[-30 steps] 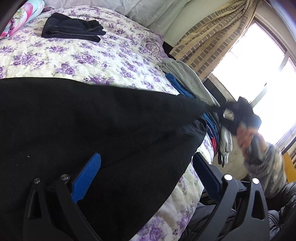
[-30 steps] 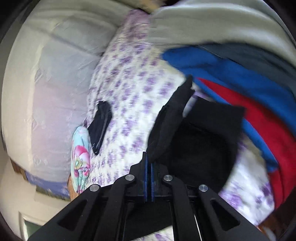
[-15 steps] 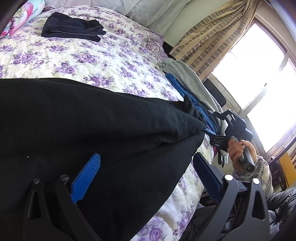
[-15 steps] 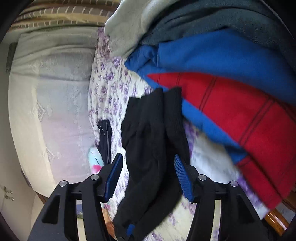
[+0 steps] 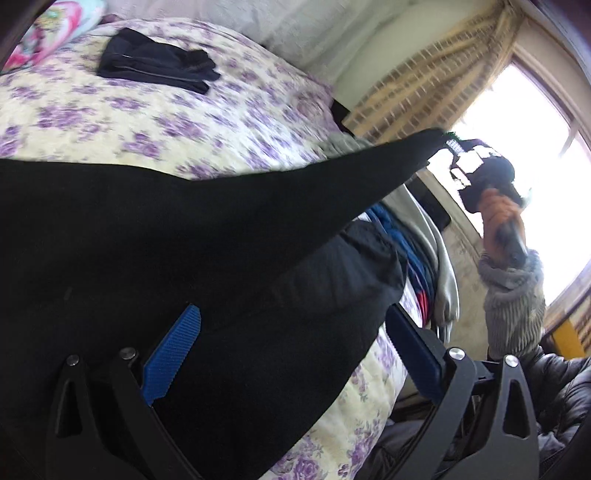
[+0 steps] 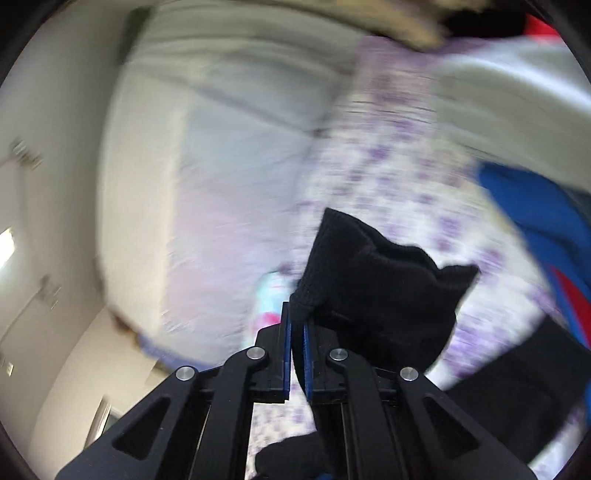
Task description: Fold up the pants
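Black pants (image 5: 184, 240) lie spread over the floral bedspread (image 5: 110, 122). My left gripper (image 5: 291, 314) is open low over them, and the cloth runs between its blue pads (image 5: 173, 354) without being pinched. One leg is pulled up taut toward the window by my right gripper (image 5: 452, 146), held in a hand (image 5: 498, 218) with a grey knit cuff. In the blurred right wrist view, my right gripper (image 6: 296, 317) has its jaws closing tight on the bunched leg end (image 6: 376, 280), with the pads pressing the cloth.
A folded dark garment (image 5: 155, 66) lies at the far side of the bed near a colourful pillow (image 5: 48, 29). A pile of grey, blue and red clothes (image 5: 417, 258) sits at the bed's right edge. A bright window (image 5: 535, 129) and a striped curtain (image 5: 424, 92) are behind.
My right gripper let go, opened over the leg end, shut on it again and rose, lifting the leg off the bed. My left gripper stayed in place, open.
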A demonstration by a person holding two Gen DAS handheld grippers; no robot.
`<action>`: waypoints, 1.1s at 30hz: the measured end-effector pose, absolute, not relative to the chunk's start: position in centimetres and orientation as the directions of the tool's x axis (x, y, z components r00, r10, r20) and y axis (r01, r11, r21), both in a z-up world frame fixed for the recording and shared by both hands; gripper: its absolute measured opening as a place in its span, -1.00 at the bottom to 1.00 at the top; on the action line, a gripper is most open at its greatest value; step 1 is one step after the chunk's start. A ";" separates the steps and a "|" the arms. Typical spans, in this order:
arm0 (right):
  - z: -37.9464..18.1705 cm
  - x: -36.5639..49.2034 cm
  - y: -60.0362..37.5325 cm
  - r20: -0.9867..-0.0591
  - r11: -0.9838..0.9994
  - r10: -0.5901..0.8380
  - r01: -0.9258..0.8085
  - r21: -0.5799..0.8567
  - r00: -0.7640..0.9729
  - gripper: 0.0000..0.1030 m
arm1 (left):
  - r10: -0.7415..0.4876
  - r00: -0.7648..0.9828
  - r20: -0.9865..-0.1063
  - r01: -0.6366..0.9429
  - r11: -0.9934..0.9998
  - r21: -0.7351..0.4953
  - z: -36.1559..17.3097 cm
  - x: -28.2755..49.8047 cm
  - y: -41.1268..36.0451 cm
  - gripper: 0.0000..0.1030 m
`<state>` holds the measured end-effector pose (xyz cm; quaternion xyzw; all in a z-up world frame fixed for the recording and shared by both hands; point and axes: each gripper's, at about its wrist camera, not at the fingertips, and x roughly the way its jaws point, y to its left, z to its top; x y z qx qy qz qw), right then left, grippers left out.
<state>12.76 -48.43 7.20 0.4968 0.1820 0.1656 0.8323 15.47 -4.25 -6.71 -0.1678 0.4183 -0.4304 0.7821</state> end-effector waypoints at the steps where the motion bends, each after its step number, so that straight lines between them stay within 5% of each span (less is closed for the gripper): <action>1: 7.3 11.9 -48.6 -0.135 0.478 0.446 -0.109 0.871 0.885 -0.90 | -0.812 0.296 -0.504 0.501 0.581 -0.642 -6.7 15.3 -3.6 0.90; 7: -5.1 6.3 -54.8 -0.297 0.323 0.350 0.183 0.928 0.888 -0.90 | -0.834 0.337 -0.437 0.346 0.541 -0.767 -7.7 13.2 0.9 0.90; 11: -10.1 4.4 -55.6 -0.294 0.220 0.371 0.225 0.949 0.881 -0.90 | -0.800 0.411 -0.438 0.250 0.560 -0.789 -6.7 12.7 4.6 0.90; 21: -9.9 5.0 -54.1 -0.223 0.234 0.406 0.135 0.963 0.886 -0.84 | -0.779 0.536 -0.325 -0.027 0.369 -0.929 -7.4 12.7 12.5 0.84; 28: -12.5 5.0 -53.5 -0.176 0.144 0.400 0.128 0.981 0.900 -0.84 | -0.663 0.553 -0.505 -0.122 0.535 -0.836 -6.0 13.0 12.9 0.64; 33: -12.1 5.1 -53.2 -0.196 0.179 0.398 0.133 0.975 0.896 -0.83 | -0.594 0.644 -0.483 -0.249 0.434 -0.866 -6.8 12.9 15.6 0.62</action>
